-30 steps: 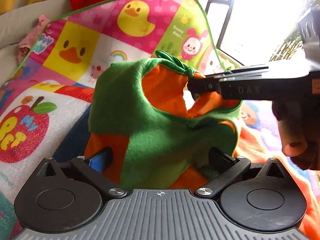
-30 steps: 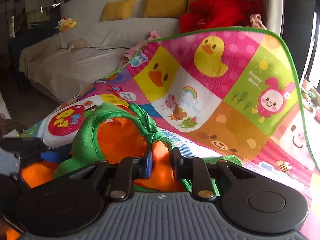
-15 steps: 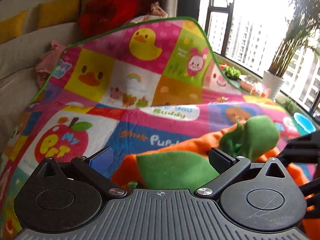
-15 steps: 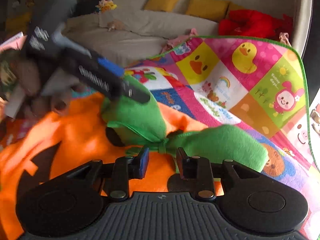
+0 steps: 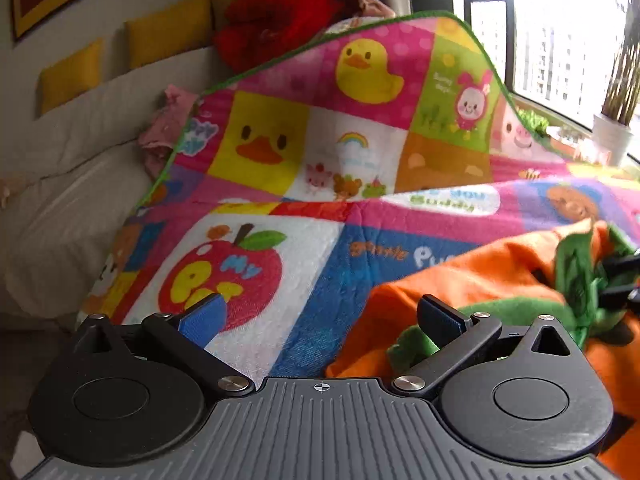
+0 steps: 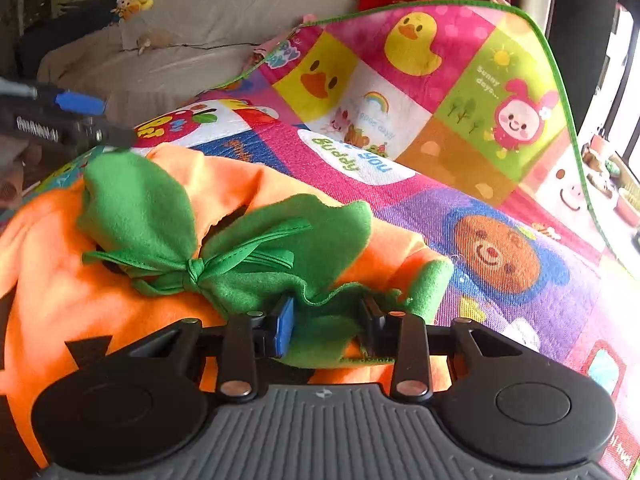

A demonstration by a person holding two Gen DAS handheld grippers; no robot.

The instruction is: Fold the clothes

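The orange-and-green fleece pumpkin costume (image 6: pixel 120 280) lies rumpled; left gripper (image 5: pixel 320 316) spread empty, right gripper (image 6: pixel 326 324) half-spread, perhaps brushing green fleece. Flatten it before folding.

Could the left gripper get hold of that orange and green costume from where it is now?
Probably yes. The left gripper is open and empty, and the orange and green costume lies right by its right finger on the blanket, with nothing between.

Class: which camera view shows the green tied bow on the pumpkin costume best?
The right wrist view: the green bow lies unobstructed, knot and both loops visible. The left wrist view shows only blurred green fabric at the right edge.
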